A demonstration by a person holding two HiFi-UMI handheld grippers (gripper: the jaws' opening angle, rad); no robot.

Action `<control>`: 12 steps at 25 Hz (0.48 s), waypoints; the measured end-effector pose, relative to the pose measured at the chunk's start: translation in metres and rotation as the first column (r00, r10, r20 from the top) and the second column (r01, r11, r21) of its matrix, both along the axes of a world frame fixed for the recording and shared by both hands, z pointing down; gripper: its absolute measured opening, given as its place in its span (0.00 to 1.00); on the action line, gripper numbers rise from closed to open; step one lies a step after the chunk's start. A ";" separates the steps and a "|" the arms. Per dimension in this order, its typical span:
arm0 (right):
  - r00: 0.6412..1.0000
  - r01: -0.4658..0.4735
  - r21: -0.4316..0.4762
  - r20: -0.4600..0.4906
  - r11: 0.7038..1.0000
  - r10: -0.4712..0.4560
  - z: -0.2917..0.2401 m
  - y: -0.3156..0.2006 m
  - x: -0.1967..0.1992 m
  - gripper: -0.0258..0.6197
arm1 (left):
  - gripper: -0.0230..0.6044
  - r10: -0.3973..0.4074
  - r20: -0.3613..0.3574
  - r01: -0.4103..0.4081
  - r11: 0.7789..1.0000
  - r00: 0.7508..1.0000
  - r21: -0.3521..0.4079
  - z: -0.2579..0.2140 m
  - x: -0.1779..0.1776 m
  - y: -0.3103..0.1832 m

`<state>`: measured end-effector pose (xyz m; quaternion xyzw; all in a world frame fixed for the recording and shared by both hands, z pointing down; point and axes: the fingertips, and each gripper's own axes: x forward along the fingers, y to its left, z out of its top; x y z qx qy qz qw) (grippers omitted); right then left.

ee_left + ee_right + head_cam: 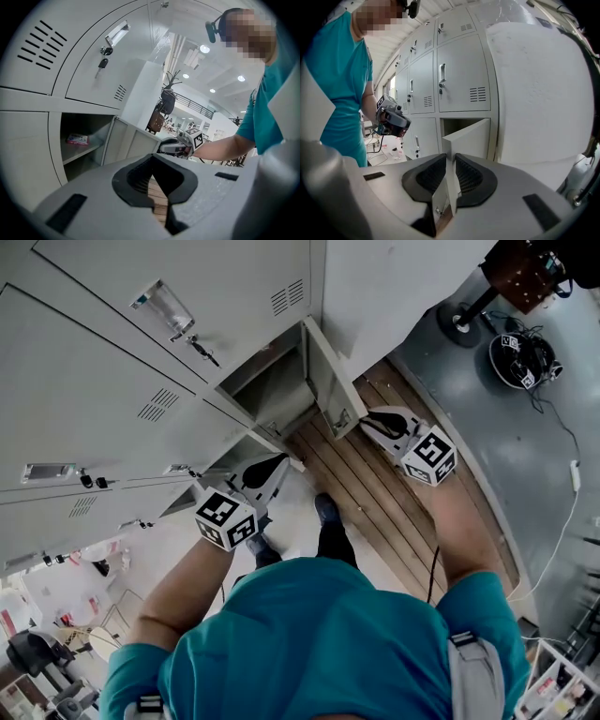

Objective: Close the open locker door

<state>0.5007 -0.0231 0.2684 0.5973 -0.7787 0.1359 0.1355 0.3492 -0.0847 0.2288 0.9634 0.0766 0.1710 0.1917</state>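
The open locker door stands out from the grey locker bank, hinged at the right of its open compartment. In the right gripper view the door runs edge-on straight into my right gripper, and both pads press on its free edge. In the head view that right gripper sits at the door's outer corner. My left gripper hangs lower left of the compartment, open, with only floor showing between its jaws. From there I see the compartment, the door and the right gripper.
A small pink packet lies on the compartment's shelf. A key hangs in the locker door above. A wooden floor strip runs under my feet. A white wall adjoins the lockers, and a stand base with cables sits at the far right.
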 end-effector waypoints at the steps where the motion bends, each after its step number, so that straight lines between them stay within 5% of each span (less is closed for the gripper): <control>1: 1.000 0.009 0.000 -0.003 1.000 -0.009 0.000 -0.002 -0.005 0.14 | 0.04 -0.006 -0.001 0.006 1.000 1.000 0.000 0.000 -0.002 -0.002; 12: 0.996 0.077 0.003 -0.039 0.997 -0.077 -0.001 -0.032 -0.049 0.13 | 0.04 -0.067 -0.005 0.067 0.998 0.998 0.002 -0.001 -0.029 -0.028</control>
